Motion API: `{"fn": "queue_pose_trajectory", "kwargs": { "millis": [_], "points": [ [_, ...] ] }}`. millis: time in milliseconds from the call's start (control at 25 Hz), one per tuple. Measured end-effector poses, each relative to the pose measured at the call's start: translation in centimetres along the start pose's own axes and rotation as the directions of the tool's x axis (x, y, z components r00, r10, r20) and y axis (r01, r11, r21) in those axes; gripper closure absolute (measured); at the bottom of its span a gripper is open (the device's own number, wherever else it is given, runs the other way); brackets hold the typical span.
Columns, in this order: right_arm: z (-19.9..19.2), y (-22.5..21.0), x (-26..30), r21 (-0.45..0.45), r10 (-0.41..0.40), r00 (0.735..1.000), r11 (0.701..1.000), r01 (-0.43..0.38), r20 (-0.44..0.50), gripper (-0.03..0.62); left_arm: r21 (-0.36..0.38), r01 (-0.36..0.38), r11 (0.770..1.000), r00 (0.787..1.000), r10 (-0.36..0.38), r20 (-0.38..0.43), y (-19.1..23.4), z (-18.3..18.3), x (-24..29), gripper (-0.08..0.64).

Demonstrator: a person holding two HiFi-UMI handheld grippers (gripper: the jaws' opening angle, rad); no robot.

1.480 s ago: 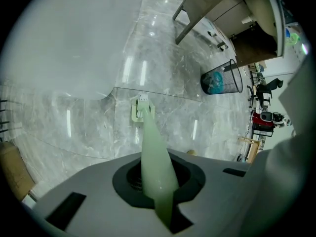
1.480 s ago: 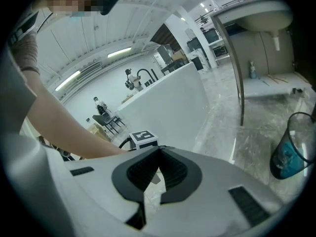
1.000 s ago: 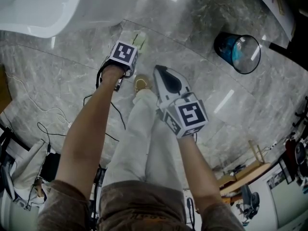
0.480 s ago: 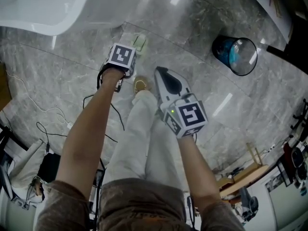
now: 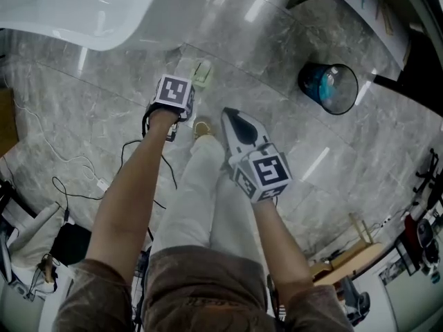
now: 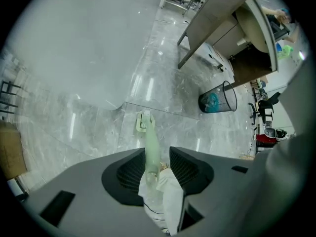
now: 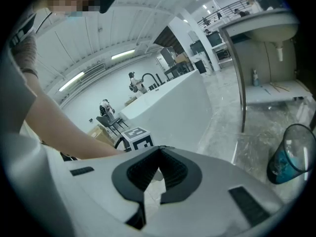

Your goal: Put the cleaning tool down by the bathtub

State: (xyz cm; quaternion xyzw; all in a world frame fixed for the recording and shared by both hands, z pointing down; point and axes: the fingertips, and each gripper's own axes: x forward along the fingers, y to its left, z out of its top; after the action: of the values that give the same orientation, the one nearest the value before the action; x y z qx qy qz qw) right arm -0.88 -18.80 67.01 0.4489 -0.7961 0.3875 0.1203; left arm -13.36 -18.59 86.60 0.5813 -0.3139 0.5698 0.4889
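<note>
Cleaning tool [image 6: 150, 144] is where I'd look: a slim, pale green plastic stick with a small flat head of the same colour. The head sits on the floor [image 5: 83, 116] just beside the curved foot of the bathtub [image 5: 69, 12], and the handle slants up from it toward the person's left gripper [image 6: 157, 154]. That gripper hangs low over the spot, and its two dark, ribbed fingers [image 6: 185, 169] stand wide apart with the handle running up through the gap. The handle is nearer one pad than the other, with clear space on the far side, so nothing is squeezing it. To my eye the head is already where the task wants it, and the spread fingers read as a release, leaving the handle free to settle. What props its upper end I can't tell; it passes close to the person's pale trouser leg.

The right gripper [image 7: 160, 149] is held higher and off to the side, out of the way, its fingers brought together at the tips with nothing between them.

The floor is polished grey marble tile, glossy enough to throw back the ceiling lights, so a light plastic stick could skid on it. The tub is smooth white and rounded. Well apart stands a black wire-mesh wastebasket [image 5: 329, 88] with a blue liner.
</note>
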Motion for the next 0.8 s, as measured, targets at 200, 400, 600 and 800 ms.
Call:
{"fn": "queue_pose_trajectory", "kwargs": {
  "millis": [200,400,600,800],
  "points": [
    [1.5,2.7,-2.4,-0.012,0.015,1.000,1.000,-0.015,0.001,0.594,-0.044,0.024,0.999,0.999,-0.023,0.032,-1.3,-1.1,-3.9,0.403],
    [3.2,5.1,-4.8,-0.027,0.023,1.000,0.999,-0.023,0.009,0.594,-0.054,0.042,0.998,0.997,-0.038,0.068,-2.6,-2.7,-7.9,0.445],
    [5.1,7.2,-7.6,-0.038,0.030,0.999,0.999,-0.029,0.014,0.594,-0.071,0.029,0.997,0.992,-0.020,0.127,-4.1,-4.1,-12.5,0.557],
    [6.7,9.3,-10.9,-0.052,0.039,0.999,0.998,-0.039,-0.006,0.594,-0.095,0.006,0.995,0.987,0.009,0.158,-5.7,-6.6,-17.6,0.557]
  ]
}}
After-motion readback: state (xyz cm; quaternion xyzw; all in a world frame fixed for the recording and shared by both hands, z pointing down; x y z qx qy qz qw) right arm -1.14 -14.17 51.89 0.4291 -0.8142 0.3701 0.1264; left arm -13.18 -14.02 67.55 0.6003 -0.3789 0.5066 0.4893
